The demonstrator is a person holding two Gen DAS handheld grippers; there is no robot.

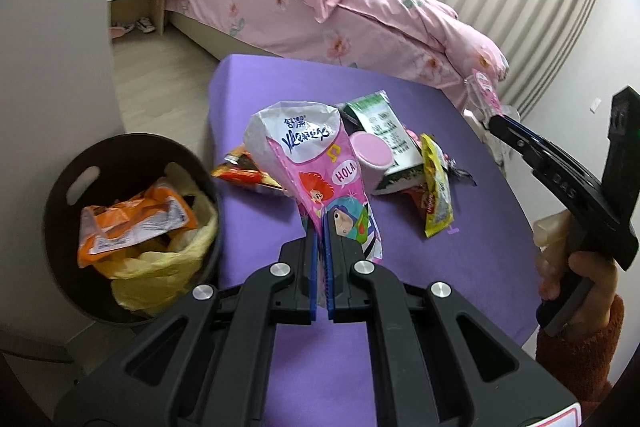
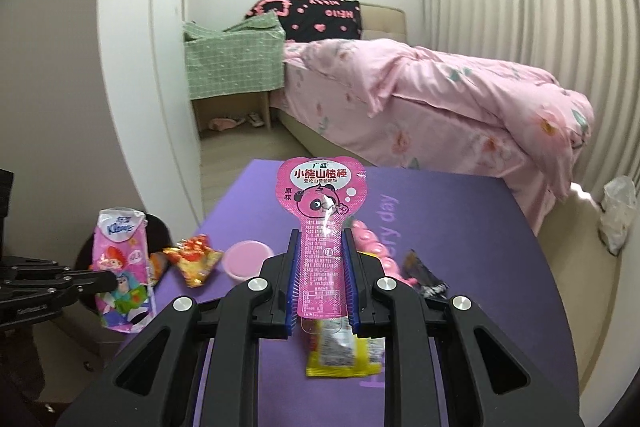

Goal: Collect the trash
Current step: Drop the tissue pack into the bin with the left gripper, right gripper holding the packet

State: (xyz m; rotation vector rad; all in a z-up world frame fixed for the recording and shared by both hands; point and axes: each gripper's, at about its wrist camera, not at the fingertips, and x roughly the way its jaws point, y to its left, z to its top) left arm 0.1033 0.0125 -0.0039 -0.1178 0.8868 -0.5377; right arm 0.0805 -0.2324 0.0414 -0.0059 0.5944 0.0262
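Observation:
My left gripper [image 1: 323, 227] is shut on the lower end of a pink cartoon tissue wrapper [image 1: 316, 167], which stands up from the jaws above the purple table [image 1: 280, 83]. A black bin [image 1: 72, 227] with a yellow liner and an orange wrapper [image 1: 132, 223] sits to the left, below the table edge. My right gripper [image 2: 322, 233] is shut on a pink panda snack wrapper [image 2: 322, 195] that sticks up between its blue pads. In the left wrist view the right gripper [image 1: 494, 121] is at the table's far right, held by a hand [image 1: 580, 267].
On the table lie a pink cup [image 1: 370, 155], a green-and-white pack [image 1: 384, 131], a yellow wrapper [image 1: 438, 195], a red-yellow wrapper [image 1: 244, 175] and a black wrapper [image 2: 424, 275]. A bed [image 1: 340, 3] with pink bedding stands behind the table.

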